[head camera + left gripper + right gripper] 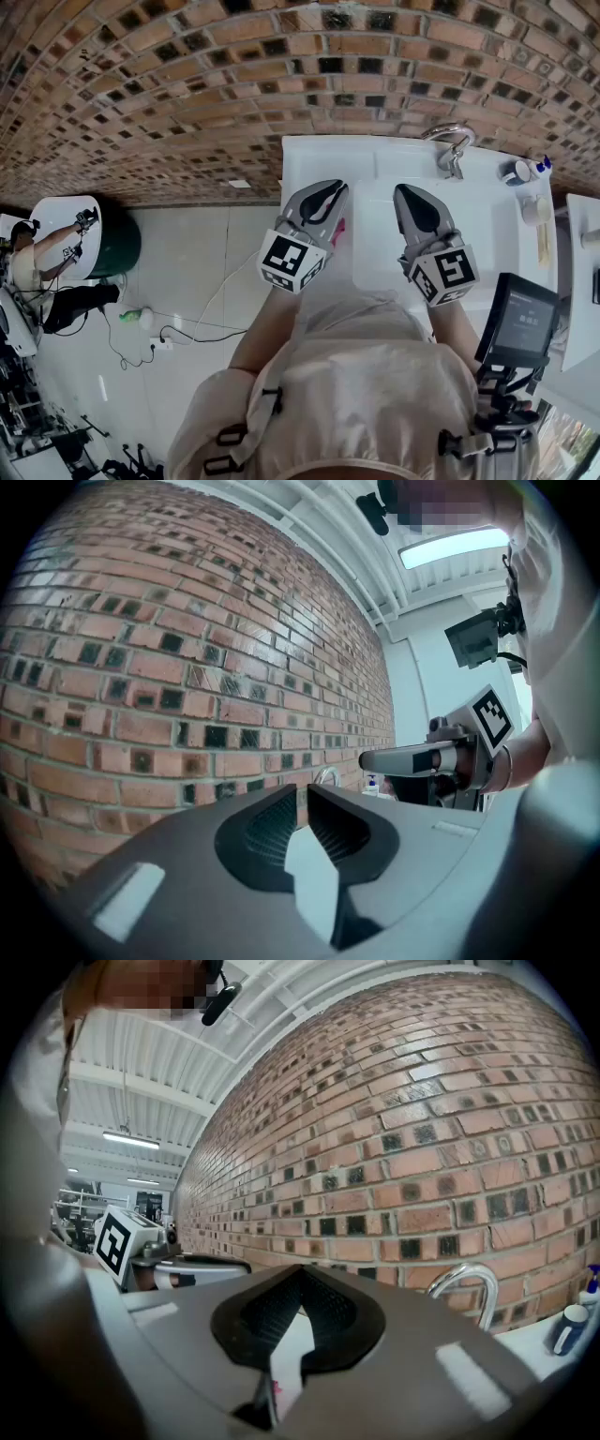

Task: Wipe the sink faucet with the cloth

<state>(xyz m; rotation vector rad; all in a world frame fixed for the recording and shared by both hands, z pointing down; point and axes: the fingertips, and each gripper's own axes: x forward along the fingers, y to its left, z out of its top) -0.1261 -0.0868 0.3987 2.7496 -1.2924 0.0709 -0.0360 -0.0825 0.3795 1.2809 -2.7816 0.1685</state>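
head view: left tongs (324,193) and right tongs (412,195) both closed, empty, near the faucet (451,146).

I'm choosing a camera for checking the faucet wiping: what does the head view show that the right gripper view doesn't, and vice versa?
Head view only: the floor, a dark green container and a screen. Right gripper view only: ceiling lights. Both: the faucet, brick wall and left hand-held gripper.

Bright even light, sharp, fisheye-warped at edges
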